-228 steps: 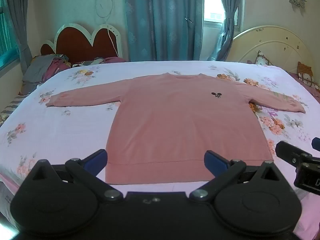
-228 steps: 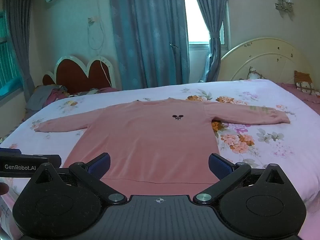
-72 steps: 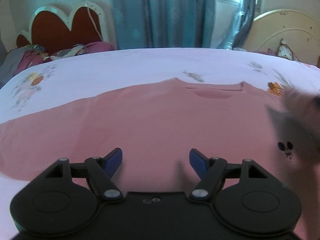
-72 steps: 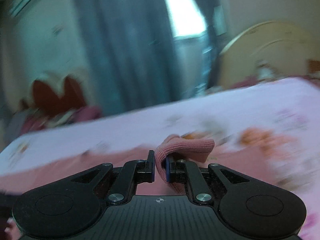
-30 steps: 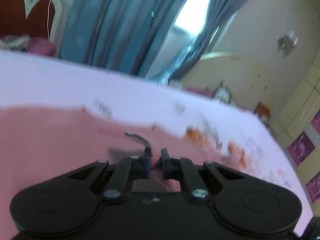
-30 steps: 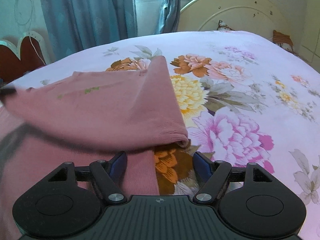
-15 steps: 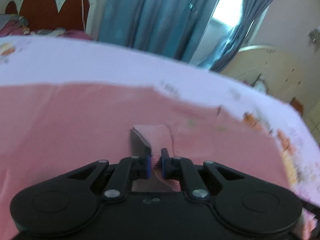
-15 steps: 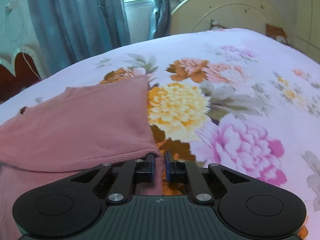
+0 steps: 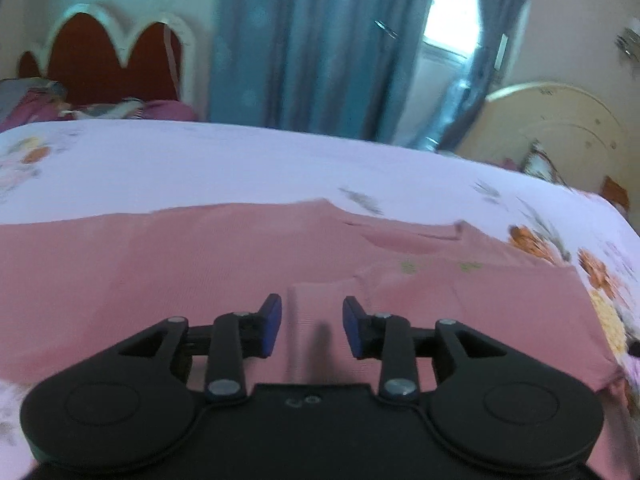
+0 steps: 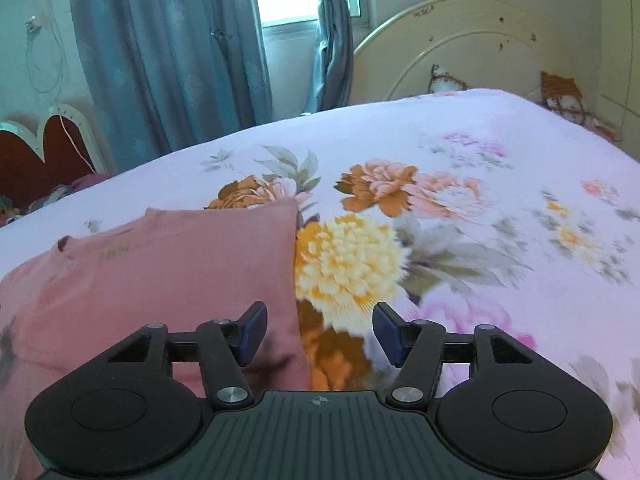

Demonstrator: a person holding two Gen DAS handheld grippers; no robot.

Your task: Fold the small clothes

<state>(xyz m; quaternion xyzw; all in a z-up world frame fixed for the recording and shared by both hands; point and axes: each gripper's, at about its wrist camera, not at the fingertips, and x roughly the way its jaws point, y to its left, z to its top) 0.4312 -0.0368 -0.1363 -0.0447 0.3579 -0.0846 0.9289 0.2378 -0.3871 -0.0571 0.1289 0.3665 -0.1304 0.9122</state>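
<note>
While both claws hover low over the bed (image 9: 200, 168), neither holds any cloth. The left gripper (image 9: 312, 326) has its blue-padded fingers (image 9: 272, 324) apart, with the ribbed cuff (image 9: 310, 312) of a folded-in sleeve lying loose on the garment between them — whether the pads touch it I cannot tell. The right gripper (image 10: 318, 332) is also spread wide, its left pad over the folded side edge of the pink sweater (image 10: 160, 272) and its right pad over the bare floral bedsheet (image 10: 460, 208).

The pink sweater lies flat across the middle of the bed, neckline (image 9: 404, 236) toward the far edge by the blue curtains (image 9: 312, 40). Its right-hand sleeve is folded inward over the chest, giving a straight vertical edge in the right wrist view, just beside a large yellow flower print (image 10: 348, 264). The other sleeve stretches out toward the bed's left edge. At the bed's right end stands a cream curved headboard (image 10: 460, 40); beyond the far left corner are a red scalloped headboard (image 9: 104, 56) and a heap of clothes (image 9: 40, 100).
</note>
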